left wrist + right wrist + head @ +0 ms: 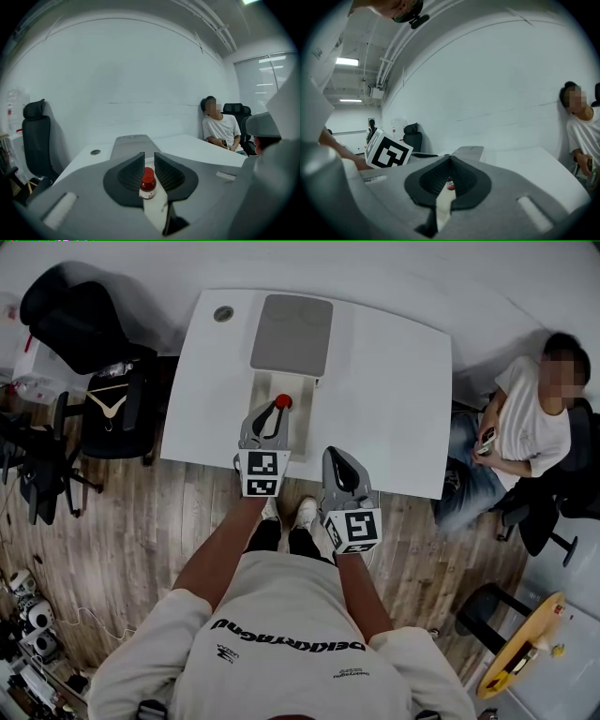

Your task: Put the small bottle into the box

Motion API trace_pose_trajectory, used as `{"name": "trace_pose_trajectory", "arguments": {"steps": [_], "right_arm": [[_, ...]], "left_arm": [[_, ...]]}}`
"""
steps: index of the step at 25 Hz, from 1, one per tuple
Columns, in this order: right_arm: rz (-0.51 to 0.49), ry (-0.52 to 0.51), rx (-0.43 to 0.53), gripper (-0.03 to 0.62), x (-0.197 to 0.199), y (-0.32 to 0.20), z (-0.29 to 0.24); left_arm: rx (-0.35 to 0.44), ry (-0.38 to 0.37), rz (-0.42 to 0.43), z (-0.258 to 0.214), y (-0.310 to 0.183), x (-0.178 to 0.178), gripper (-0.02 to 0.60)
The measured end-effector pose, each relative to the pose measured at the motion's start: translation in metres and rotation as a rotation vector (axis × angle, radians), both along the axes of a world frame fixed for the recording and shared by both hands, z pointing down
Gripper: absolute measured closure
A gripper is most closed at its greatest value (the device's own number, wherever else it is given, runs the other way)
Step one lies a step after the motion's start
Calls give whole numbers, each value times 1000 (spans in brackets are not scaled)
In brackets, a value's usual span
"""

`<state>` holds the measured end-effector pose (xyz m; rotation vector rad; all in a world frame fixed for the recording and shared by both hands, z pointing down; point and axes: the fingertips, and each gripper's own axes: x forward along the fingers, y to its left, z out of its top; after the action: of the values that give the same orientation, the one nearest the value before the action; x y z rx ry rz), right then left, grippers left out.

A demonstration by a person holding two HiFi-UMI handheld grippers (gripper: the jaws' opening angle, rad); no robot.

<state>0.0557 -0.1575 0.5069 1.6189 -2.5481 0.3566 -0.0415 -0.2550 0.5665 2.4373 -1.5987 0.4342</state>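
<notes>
Left fingers [130,174] clamped, right fingers [471,180] together

1 small bottle [282,401]; 1 box [292,334]; 1 white worktop [394,399]; 2 grippers: left gripper [277,411], right gripper [337,457]; 2 marker cubes [262,472]; 2 people: operator [281,634], seated person [525,427]; black office chairs [80,320], at least 3; 1 clothes hanger [106,405]; 1 round grommet [223,313]

White table [394,399]: grey box [292,334], round grommet [223,313] near corner.
</notes>
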Motion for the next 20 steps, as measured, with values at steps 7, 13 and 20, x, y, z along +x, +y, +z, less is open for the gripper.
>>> {"name": "trace_pose_trajectory", "arguments": {"steps": [7,13,20], "right_arm": [[-6,2,19,595,-5,5,-10],[-8,-3,35,595,-10,9,-16],[-8,-14,41,595,-13,11,-23]], "left_arm": [[14,22,-21,-14,13,-7,535],[33,26,-28,-24,24,-11,565],[57,47,-34,-42,35,-17,578]]}}
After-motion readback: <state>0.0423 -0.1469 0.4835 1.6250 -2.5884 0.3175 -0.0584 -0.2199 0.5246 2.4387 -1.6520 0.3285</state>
